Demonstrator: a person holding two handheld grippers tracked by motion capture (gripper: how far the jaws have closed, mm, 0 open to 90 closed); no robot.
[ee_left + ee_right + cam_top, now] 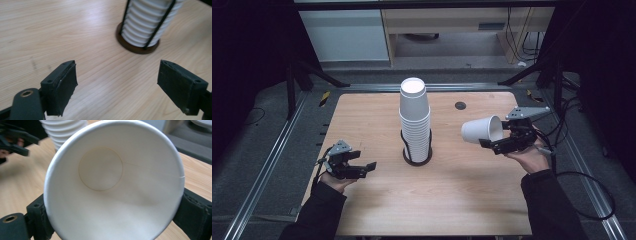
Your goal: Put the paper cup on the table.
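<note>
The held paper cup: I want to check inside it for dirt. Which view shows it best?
The right gripper view: the paper cup faces the camera, interior looking clean. The high view shows its side.

Left gripper [362,167]: black body, grey three-cornered plate on top, two black jaws faced with dark flat pads [65,86]; a brass-ringed screw hole [26,93] at the jaw base.
Right gripper [501,145]: black body, larger grey three-cornered plate, black cable [592,197] trailing in loops; brass-ringed hole [10,219] by its jaw.
Sleeves [319,212]: dark, long, reaching to both wrists.
</note>
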